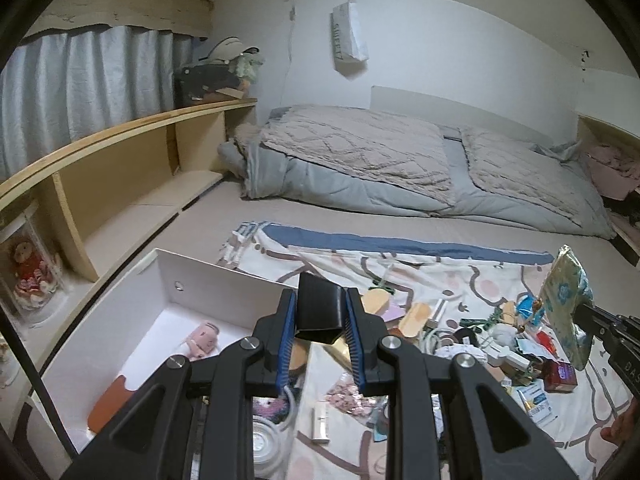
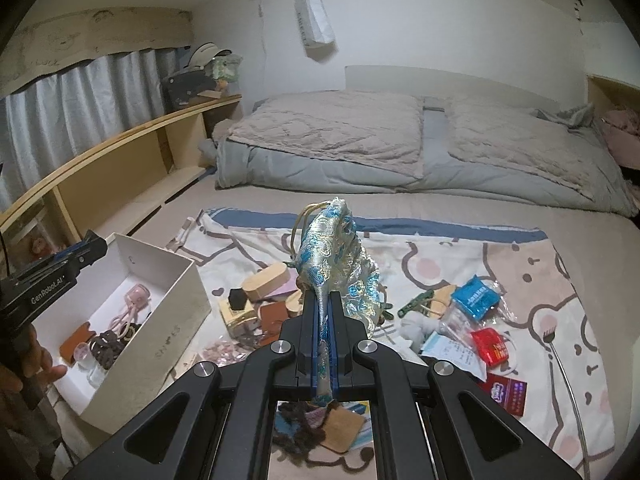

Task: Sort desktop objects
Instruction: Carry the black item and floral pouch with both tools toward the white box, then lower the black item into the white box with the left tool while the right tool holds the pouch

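Reading across the frames, few words come clear: "GenRobot.AI" is printed in white on the side of the left gripper (image 2: 90, 246) where it shows at 9 o'clock in the right wrist view, faint pencilled letters on the near wall of the white cardboard box (image 2: 176, 320) may say "shoes" but are too dim to be sure, and "DAS" shows on the right gripper (image 1: 582, 312) at 3 o'clock in the left wrist view. A white bag (image 1: 350, 32) hanging on the far wall at 12 o'clock carries grey lettering that cannot be made out. The left gripper (image 1: 320, 312) is clamped on a small black rectangular case (image 1: 320, 304), its blue-padded fingers (image 1: 286, 332) pressing both sides — the case sits raised above the box's right-hand corner. The right gripper (image 2: 326, 308) is closed nearly flat on a blue-and-cream brocade drawstring pouch (image 2: 336, 256), which stands up from the fingers with its cord loop at the top. Beneath both lies a cartoon-print cloth (image 2: 520, 272) strewn with small things: a blue sachet (image 2: 476, 296) at 3 o'clock, a red packet (image 2: 492, 346) just below it, wooden oval pieces (image 2: 266, 276) at 10 o'clock. Inside the box rest a pink eyelash curler (image 2: 134, 300) and a brown hair tie (image 2: 110, 346).
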